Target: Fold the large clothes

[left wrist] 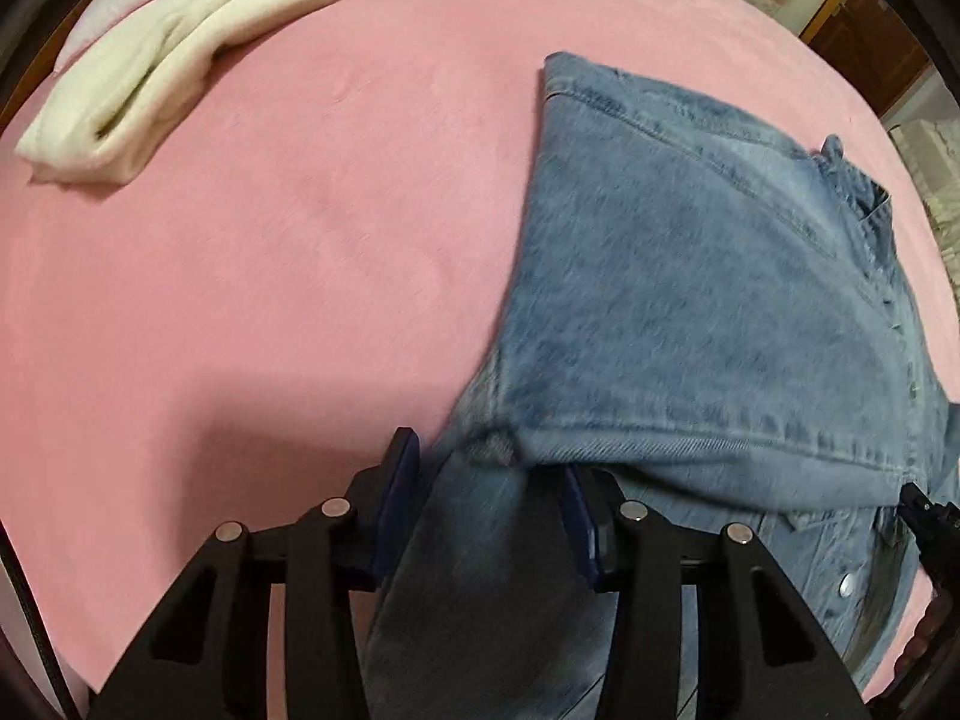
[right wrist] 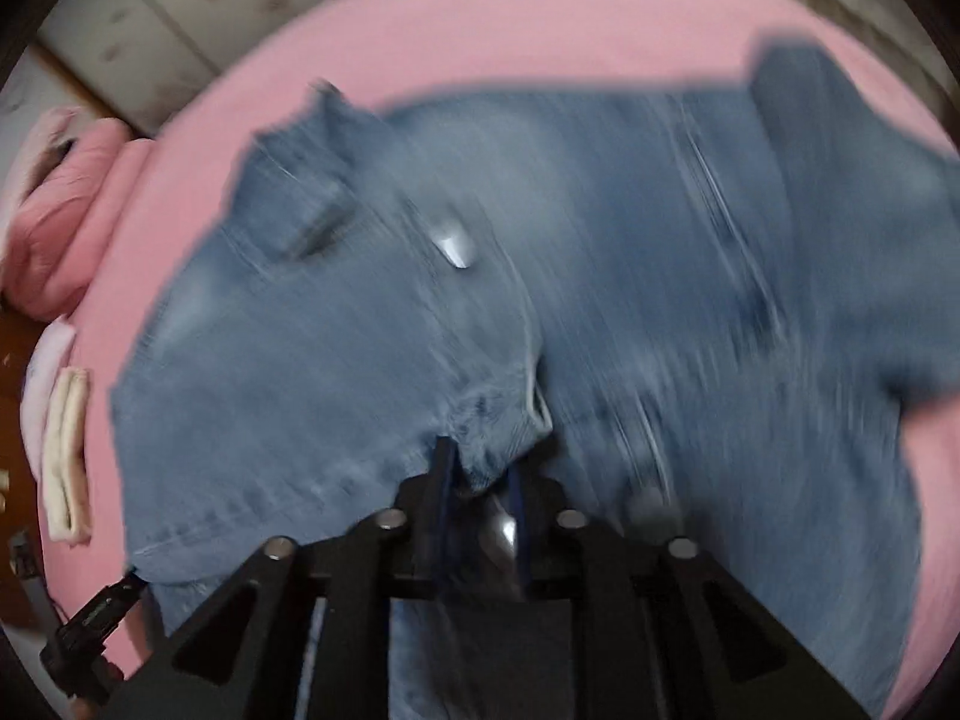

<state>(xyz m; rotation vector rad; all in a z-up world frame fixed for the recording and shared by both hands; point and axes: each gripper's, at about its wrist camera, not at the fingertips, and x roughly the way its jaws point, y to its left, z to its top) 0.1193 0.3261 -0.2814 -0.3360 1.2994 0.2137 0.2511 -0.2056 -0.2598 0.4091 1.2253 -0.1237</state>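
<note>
A light-blue denim jacket lies partly folded on the pink bed sheet. In the left wrist view my left gripper straddles a strip of the denim near a folded corner. A sliver of pink shows beside the left pad, so the jaws stand open around the cloth. The right wrist view is blurred. There the jacket spreads wide, and my right gripper has a bunched fold of the hem between its fingertips, with wrinkles running toward them. A metal button glints on the jacket's front.
A folded cream garment lies at the sheet's far left, seen also as a cream stack at the left edge of the right wrist view. A pink quilt is rolled up there. Wooden doors stand behind the bed.
</note>
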